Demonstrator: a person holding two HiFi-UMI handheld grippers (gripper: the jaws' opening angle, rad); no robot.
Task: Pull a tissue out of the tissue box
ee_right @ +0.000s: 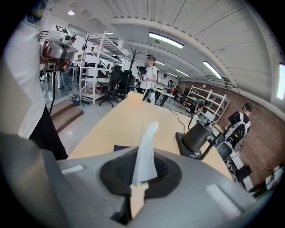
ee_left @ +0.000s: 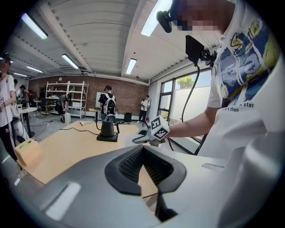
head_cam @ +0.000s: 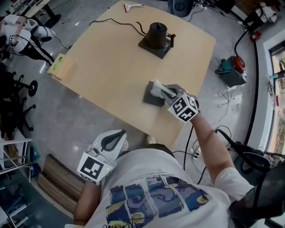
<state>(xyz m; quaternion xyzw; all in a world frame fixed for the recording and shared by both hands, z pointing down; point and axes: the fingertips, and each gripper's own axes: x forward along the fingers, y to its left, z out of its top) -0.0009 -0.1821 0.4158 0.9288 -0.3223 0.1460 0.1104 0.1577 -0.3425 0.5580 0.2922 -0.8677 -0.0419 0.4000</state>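
A dark flat tissue box (head_cam: 151, 97) lies near the front right edge of the wooden table (head_cam: 111, 62). A white tissue (head_cam: 156, 90) stands up out of it. My right gripper (head_cam: 165, 91) is just above the box, shut on the tissue. In the right gripper view the tissue (ee_right: 146, 151) rises as a narrow white strip from between the pressed pads (ee_right: 116, 173), with a corner of the box (ee_right: 121, 148) behind. My left gripper (head_cam: 119, 133) hangs off the table by the person's waist, with its jaws closed at the tip and nothing in them. Its own view shows the right gripper (ee_left: 144, 136) ahead.
A black pot-shaped device on a square base (head_cam: 156, 38) with a cable stands at the table's far side. A tan box (head_cam: 62, 67) sits at the left edge and a white tool with a red handle (head_cam: 133, 6) at the far edge. People and chairs stand around.
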